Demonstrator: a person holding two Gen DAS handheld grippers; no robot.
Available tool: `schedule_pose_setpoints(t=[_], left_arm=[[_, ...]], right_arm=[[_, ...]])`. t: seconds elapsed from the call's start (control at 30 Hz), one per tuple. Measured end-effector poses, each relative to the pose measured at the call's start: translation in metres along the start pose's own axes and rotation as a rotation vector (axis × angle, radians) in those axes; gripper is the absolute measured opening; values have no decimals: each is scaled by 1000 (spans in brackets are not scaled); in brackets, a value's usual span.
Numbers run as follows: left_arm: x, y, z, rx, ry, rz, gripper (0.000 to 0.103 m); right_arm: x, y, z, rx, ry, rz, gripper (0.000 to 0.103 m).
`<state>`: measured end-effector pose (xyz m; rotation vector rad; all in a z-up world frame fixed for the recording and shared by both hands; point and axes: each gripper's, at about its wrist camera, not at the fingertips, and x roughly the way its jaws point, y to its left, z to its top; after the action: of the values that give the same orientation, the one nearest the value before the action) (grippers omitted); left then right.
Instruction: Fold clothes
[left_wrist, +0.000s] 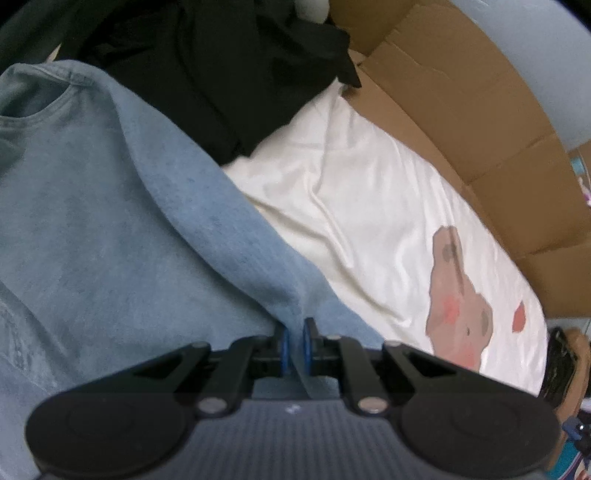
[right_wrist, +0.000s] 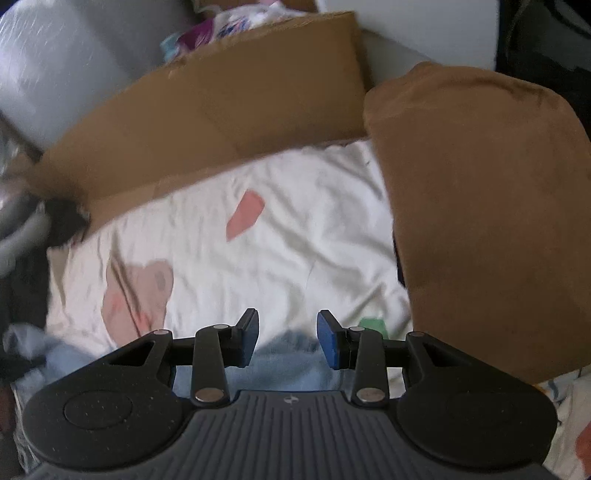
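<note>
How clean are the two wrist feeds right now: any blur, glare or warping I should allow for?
Left wrist: soft focus, even light, no glare; the blue shirt reads clearly, and fisheye bends the cardboard.
Right wrist: motion smear across the white sheet and the brown cushion, sharp only on the right gripper; a bright sheen top left.

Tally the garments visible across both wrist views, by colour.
Blue shirt, pinched by the left gripper: 1
Black garment: 1
Brown garment: 1
Total: 3
</note>
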<state>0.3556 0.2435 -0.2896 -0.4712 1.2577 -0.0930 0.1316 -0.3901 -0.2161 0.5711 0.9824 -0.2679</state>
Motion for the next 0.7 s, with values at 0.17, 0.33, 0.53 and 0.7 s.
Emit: schedule_pose_setpoints(t=[0.17, 0.33, 0.53, 0.7], left_arm=[[-2, -1, 6, -91, -83, -69, 9], [0, 2, 10, -172, -95, -95, 9], [14, -3, 3, -146, -80, -60, 9], [22, -15, -1, -112, -76, -50, 16]], right_arm=[[0, 15, 14, -41, -44, 39, 42], [12, 29, 4, -79, -25, 84, 43], [34, 45, -29, -161, 49, 98, 43], [54, 53, -50, -216, 114, 97, 43]])
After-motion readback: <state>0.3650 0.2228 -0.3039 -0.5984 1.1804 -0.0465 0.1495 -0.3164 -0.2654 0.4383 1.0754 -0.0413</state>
